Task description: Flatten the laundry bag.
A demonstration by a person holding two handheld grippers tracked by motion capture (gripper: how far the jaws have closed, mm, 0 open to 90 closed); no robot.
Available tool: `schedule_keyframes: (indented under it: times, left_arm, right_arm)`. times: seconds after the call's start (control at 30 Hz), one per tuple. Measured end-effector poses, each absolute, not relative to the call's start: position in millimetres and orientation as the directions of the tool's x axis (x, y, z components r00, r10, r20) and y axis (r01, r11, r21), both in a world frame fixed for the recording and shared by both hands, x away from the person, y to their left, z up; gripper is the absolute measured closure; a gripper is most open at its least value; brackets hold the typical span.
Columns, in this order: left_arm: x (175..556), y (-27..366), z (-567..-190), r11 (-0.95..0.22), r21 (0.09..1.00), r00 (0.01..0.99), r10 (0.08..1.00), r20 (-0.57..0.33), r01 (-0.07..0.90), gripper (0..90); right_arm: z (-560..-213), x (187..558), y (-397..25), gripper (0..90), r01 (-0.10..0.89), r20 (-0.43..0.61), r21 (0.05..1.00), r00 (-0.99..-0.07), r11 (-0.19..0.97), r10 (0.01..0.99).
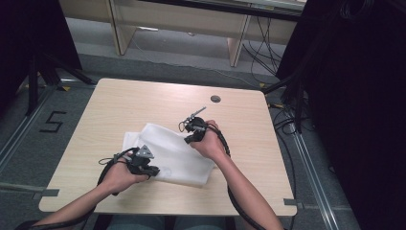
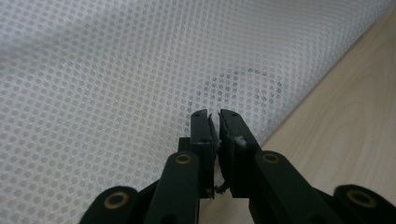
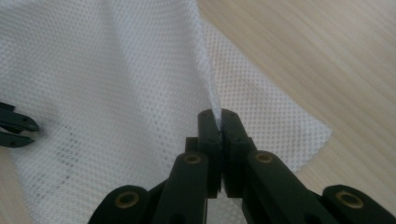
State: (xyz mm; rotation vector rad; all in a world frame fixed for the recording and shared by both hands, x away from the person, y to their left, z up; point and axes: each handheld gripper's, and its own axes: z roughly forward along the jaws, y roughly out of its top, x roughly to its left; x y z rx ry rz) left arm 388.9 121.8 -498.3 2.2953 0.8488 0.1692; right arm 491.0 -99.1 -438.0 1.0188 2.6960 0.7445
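1. A white mesh cloth [image 1: 167, 155] lies on the pale wooden worktop [image 1: 119, 103], toward the person's side and roughly centred. It is partly doubled over and rumpled, not flat.
2. The left hand-held gripper [image 1: 152, 170] sits at the cloth's near edge. In the left gripper view its jaws are drawn nearly together with the mesh [image 2: 140, 70] at their tips; it looks pinched there, though how much fabric is caught I cannot tell for sure.
3. The right hand-held gripper [image 1: 190, 139] is at the cloth's far right part. In the right gripper view its jaws are clamped on a raised ridge of the mesh [image 3: 116, 70], which rises in a fold from between the tips.
4. A faint dark ring mark [image 2: 243, 91] shows through the mesh just ahead of the left jaws.
5. My reading: both holds are made, so the gripping stage seems done. The fold or spreading itself looks only begun, since the cloth is uneven, with one corner [image 3: 317, 133] lying loose on the wood.
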Motion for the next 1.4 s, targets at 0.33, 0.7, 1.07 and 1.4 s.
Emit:
schedule_keyframes:
  times: [0.33,0.7,1.07,1.4]
  left_arm:
    - [392.0,116.8,-501.0,-0.566,0.629,0.776,0.624,-0.095,0.532,83.6]
    - [376.8,104.4,-489.7,-0.589,0.646,0.813,0.576,-0.088,0.487,88.5]
    - [382.2,104.6,-501.0,-0.591,0.637,0.807,0.585,-0.085,0.495,87.8]
    - [380.0,102.8,-501.2,-0.616,0.634,0.818,0.574,-0.047,0.468,87.8]
  right_arm:
    - [-414.6,473.6,-94.8,89.3,0.526,0.017,0.559,-0.781,0.641,0.625]
    - [-402.8,460.8,-95.2,89.3,0.507,0.010,0.582,-0.786,0.636,0.618]
    - [-391.6,444.3,-94.0,89.2,0.477,-0.003,0.611,-0.797,0.632,0.604]
    - [-390.9,421.6,-90.8,89.1,0.438,-0.001,0.630,-0.825,0.641,0.565]
